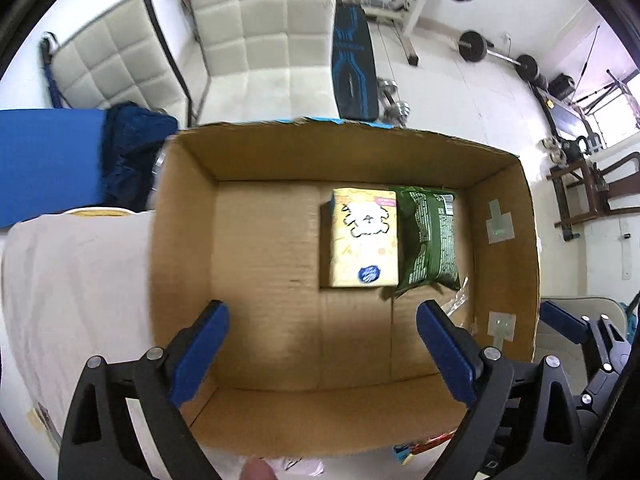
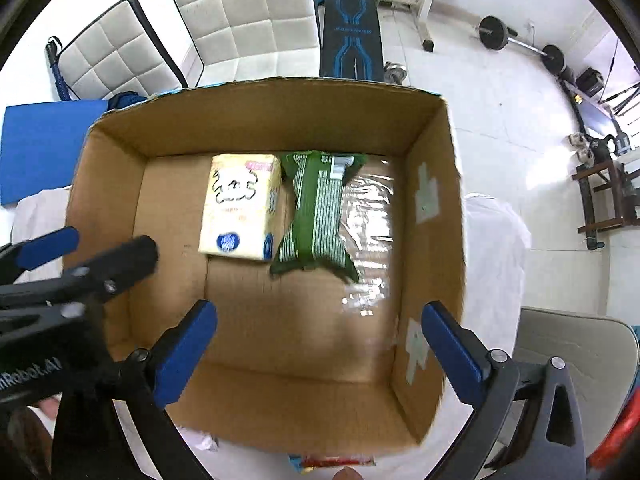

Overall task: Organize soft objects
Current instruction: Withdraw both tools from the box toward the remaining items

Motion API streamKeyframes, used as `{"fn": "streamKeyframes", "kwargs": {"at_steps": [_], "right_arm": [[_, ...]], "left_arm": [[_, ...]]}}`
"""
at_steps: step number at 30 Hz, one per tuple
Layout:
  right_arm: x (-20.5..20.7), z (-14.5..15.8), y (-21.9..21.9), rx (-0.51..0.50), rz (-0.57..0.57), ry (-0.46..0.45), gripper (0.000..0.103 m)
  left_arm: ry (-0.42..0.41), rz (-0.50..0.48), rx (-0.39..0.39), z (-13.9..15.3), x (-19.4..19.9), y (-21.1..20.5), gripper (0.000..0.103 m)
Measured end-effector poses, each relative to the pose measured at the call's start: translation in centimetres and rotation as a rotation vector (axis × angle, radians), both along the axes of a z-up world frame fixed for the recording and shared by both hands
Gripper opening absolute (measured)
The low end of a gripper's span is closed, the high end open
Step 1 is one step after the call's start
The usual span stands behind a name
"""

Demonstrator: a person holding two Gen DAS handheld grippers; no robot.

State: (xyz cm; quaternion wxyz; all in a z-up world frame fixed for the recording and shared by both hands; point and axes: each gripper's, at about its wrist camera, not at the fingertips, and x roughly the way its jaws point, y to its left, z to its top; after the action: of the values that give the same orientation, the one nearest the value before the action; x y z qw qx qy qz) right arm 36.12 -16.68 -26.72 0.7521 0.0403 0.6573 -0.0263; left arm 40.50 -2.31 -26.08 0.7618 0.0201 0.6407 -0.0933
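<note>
A: Quick pass, near first. Left gripper (image 1: 323,354) has its blue pads spread wide, nothing between them, poised over the near half of the cardboard box (image 1: 188,216).

B: Right gripper (image 2: 320,352)?

A: Same: fingers wide apart, holding nothing, over the near part of the box (image 2: 434,200). The left tool shows at the left edge of the right wrist view, over the box's left wall.

B: Task items?

A: Both lie flat on the box floor toward the far wall, right of centre. Yellow tissue pack (image 1: 365,238) with a cartoon dog print, and the green snack bag (image 1: 430,236) just beside it on the right, edges touching or nearly so; can't tell which. From the right wrist: tissue pack (image 2: 239,206), green bag (image 2: 316,214).

B: Anything else in the box?

A: Shiny clear plastic (image 2: 370,216) on the floor right of the green bag, seemingly running under it.

B: Around it?

A: Box sits on a white cloth (image 1: 76,276). Blue mat (image 1: 48,160) at far left. Beyond that, two white quilted chairs (image 1: 260,36), a black-and-blue workout bench (image 1: 354,68), and a barbell (image 1: 500,56) on the floor.
</note>
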Motion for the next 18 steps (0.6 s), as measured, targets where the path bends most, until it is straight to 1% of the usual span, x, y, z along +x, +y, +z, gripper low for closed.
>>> {"fn": "streamKeyframes", "kwargs": {"at_steps": [1,4,8,14,18], "right_arm": [[-0.1,0.4,0.1,-0.010,0.001,-0.005,0.103],[-2.6,2.4,0.6,-0.019,-0.005,-0.041,0.103],[-3.8,3.7,0.4,-0.025,-0.014,-0.087,0.103],[-7.5,7.2,0.8,-0.025,-0.031,-0.187,0.103],[-9.5,9.0,0.8,-0.015,-0.031,-0.236,0.103]], "left_arm": [[-0.016,0.002,0.004,0.6,-0.8,0.2,0.096],[-0.057,0.002,0.009,2.3,-3.0,0.6,0.096],[-0.106,-0.003,0.021,4.5,-5.4,1.1,0.096],[-0.174,0.034,0.024,7.8,-9.8,2.3,0.096],[-0.221,0.062,0.025,9.5,-12.3,3.1,0.096]]}}
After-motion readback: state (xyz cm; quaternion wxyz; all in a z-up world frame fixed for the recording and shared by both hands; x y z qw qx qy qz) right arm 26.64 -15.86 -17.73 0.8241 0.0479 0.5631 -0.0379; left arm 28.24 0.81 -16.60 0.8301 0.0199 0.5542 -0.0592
